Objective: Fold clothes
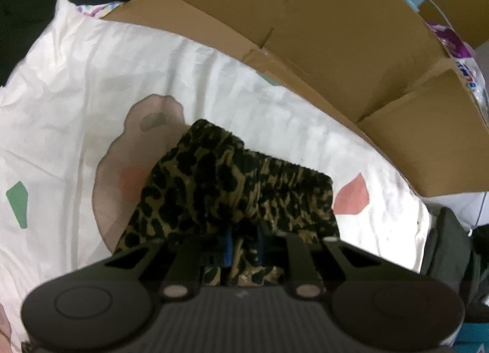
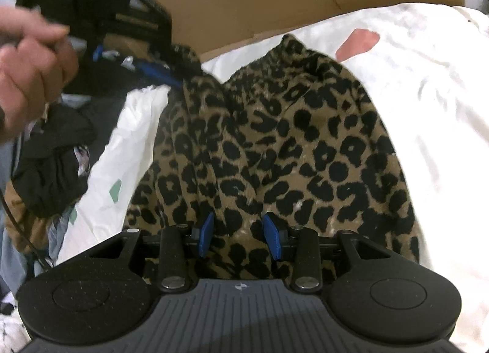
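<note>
Leopard-print garment (image 2: 275,139), soft and bunched, spread across white bedsheet (image 2: 428,108) with coloured patches; gathered elastic band (image 1: 275,169) seen in left wrist view, running roughly crosswise to the tool's fingers.

Far left, right wrist view: person's hand (image 2: 27,77) gripping the handle of left gripper (image 2: 171,77), fingers pinched tight on one raised corner of the cloth, blue pads just showing at the bite. Same grip in left wrist view: left gripper (image 1: 244,246) closed narrow on a fold of fabric, cloth hanging ahead of and below the fingers. Below that hand, dark clothes pile (image 2: 55,163) heaped at the sheet's left margin, near but apart from the garment.

Centre: right gripper (image 2: 238,236) directly over the near edge of the garment, blue pads (image 2: 206,233) parted moderately with cloth visible between; not clamped, contact with fabric uncertain. Garment's bulk extending away from this tool toward the back, long axis roughly front to back and leaning left toward the lifted corner.

Right: open sheet beside the garment, apparently ample room for laying flat. Rear: cardboard box (image 1: 336,31) bounding the sheet along the far side, close behind the band; limited room there, so any spreading probably better directed to the right or toward the near side.

Fold stage undecided: one corner raised, the rest rumpled on the sheet.
</note>
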`<state>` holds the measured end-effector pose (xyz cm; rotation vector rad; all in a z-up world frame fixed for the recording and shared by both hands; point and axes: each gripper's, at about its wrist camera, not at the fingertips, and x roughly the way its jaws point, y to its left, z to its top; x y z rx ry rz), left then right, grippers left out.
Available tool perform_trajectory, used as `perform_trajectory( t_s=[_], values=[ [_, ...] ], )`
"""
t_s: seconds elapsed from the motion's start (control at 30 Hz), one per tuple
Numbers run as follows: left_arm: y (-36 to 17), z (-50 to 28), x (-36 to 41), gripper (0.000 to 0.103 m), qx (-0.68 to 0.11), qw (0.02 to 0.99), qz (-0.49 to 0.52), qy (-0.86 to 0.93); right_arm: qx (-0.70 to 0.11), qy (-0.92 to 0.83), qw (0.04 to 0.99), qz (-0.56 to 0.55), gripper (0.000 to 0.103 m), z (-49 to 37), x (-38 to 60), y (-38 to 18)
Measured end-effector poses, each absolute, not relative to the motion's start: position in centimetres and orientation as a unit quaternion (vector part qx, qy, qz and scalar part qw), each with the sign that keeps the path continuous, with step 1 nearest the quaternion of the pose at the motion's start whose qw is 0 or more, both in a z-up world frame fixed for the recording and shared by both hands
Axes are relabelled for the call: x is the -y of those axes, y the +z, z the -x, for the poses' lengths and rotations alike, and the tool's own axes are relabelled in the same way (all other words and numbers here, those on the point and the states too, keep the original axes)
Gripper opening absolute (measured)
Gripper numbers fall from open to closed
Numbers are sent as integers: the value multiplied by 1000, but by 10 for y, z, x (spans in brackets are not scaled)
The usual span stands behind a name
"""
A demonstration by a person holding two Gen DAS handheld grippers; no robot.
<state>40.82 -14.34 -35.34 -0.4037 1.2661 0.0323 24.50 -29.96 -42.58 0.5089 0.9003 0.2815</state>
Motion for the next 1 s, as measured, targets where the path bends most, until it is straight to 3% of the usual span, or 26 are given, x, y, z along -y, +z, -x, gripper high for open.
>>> perform_trajectory(
  t_s=[0.07, 0.17, 0.2, 0.3, 0.4, 0.53, 0.77, 0.87, 0.93, 0.97, 1.0],
  values=[
    [-355, -407, 141, 16, -589, 784, 195, 15, -430, 139, 861, -232, 39, -245, 296, -429],
    [-355, -407, 139, 16, -591, 780, 204, 10, -431, 142, 866, -210, 13, -245, 294, -430],
    [-354, -406, 140, 16, -590, 782, 201, 6, -430, 142, 867, -208, 10, -244, 296, -429],
    [-349, -406, 144, 13, -586, 787, 192, -8, -418, 131, 868, -233, 8, -238, 309, -424],
    [-345, -408, 146, 2, -587, 785, 196, -16, -405, 117, 872, -251, 6, -233, 321, -419],
    [-341, -411, 158, 1, -583, 791, 185, -31, -387, 97, 875, -274, 0, -226, 337, -413],
    [-353, -418, 165, 0, -586, 786, 196, -29, -383, 74, 867, -312, 0, -226, 357, -416],
    [-355, -419, 166, 0, -585, 787, 195, -30, -377, 75, 858, -341, 5, -229, 362, -414],
    [-354, -420, 166, 0, -583, 788, 196, -30, -373, 75, 853, -357, 22, -232, 365, -413],
    [-353, -420, 166, 0, -582, 788, 197, -30, -371, 76, 854, -357, 37, -235, 363, -412],
    [-353, -419, 166, 0, -581, 789, 198, -31, -372, 77, 854, -356, 41, -240, 361, -412]
  ],
)
